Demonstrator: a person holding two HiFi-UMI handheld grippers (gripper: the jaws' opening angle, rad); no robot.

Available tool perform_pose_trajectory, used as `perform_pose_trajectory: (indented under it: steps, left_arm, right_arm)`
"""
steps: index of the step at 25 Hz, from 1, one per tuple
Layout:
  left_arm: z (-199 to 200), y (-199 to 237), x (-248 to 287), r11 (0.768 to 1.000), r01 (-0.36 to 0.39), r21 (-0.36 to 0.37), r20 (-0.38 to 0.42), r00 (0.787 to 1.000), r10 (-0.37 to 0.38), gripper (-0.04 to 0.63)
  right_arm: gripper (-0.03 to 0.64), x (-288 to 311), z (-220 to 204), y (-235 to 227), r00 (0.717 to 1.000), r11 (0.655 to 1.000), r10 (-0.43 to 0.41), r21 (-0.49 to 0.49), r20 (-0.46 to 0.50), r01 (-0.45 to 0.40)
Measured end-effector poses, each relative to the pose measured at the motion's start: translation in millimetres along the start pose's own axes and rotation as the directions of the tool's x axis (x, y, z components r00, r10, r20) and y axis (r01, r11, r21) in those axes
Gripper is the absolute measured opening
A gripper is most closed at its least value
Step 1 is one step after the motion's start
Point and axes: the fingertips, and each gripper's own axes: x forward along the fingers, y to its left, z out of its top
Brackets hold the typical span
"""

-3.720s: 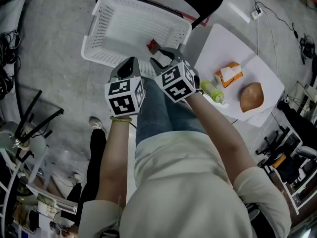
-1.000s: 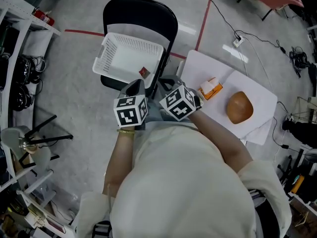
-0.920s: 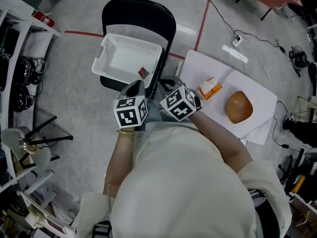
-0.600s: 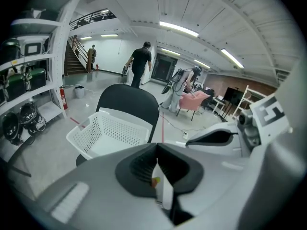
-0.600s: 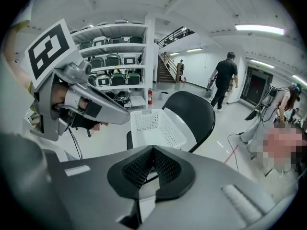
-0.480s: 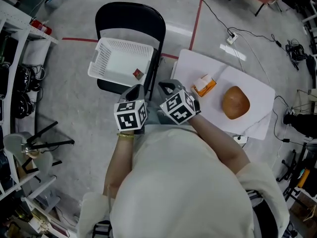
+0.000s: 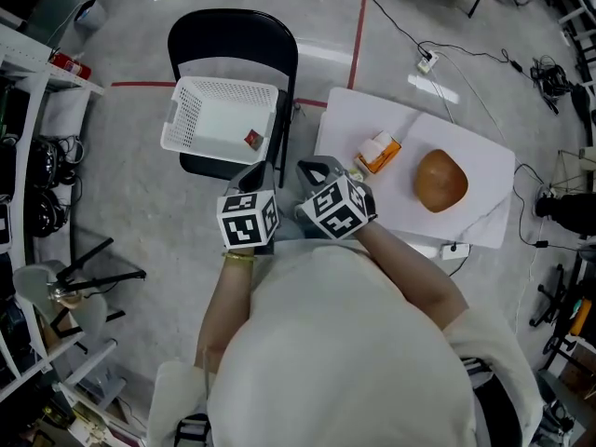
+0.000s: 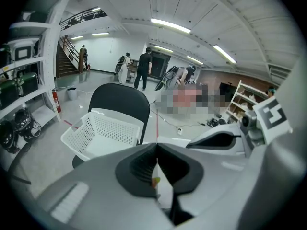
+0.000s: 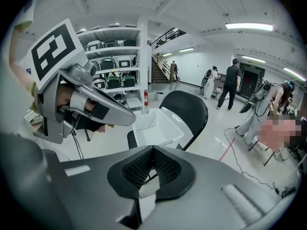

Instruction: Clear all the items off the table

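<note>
A white basket [image 7: 216, 119] sits on a black folding chair [image 7: 233, 40], with a small red item [image 7: 251, 139] in its near right corner. On the white table [image 7: 466, 147] to the right lie an orange carton [image 7: 376, 151] and a brown rounded thing [image 7: 440, 180]. My left gripper [image 7: 262, 169] and right gripper [image 7: 311, 167] hang side by side between the chair and the table's near corner. Both are shut and empty. In the left gripper view the jaws [image 8: 157, 150] meet in front of the basket [image 8: 103, 133]. The right gripper's jaws [image 9: 152, 152] also meet, with the basket [image 9: 156, 124] beyond.
Metal shelving [image 7: 28, 82] lines the left side, and a stand [image 7: 84, 282] is on the floor at the lower left. Cables and a power strip [image 7: 424, 61] run across the floor behind the table. Several people [image 8: 143, 68] stand far off in the hall.
Both grippers have drawn back from the basket, staying shut. The chair, basket and table now look smaller and further off in the head view.
</note>
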Motion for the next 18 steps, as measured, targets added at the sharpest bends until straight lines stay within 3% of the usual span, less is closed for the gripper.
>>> perform_pose_trajectory:
  steps: [10, 18]
  left_arm:
    - [-11.5, -11.5, -14.1, 0.995, 0.072, 0.070, -0.025, 0.997, -0.070, 0.009]
    - [-40.4, -30.1, -42.6, 0.974, 0.165, 0.154, -0.054, 0.986, -0.158, 0.009]
  right_arm:
    - [0.000, -15.9, -10.7, 17.5, 0.998, 0.995, -0.064, 0.076, -0.011, 0.065]
    - [0.000, -44.2, -30.8, 51.9, 0.988, 0.976, -0.151, 0.154, -0.026, 0.153]
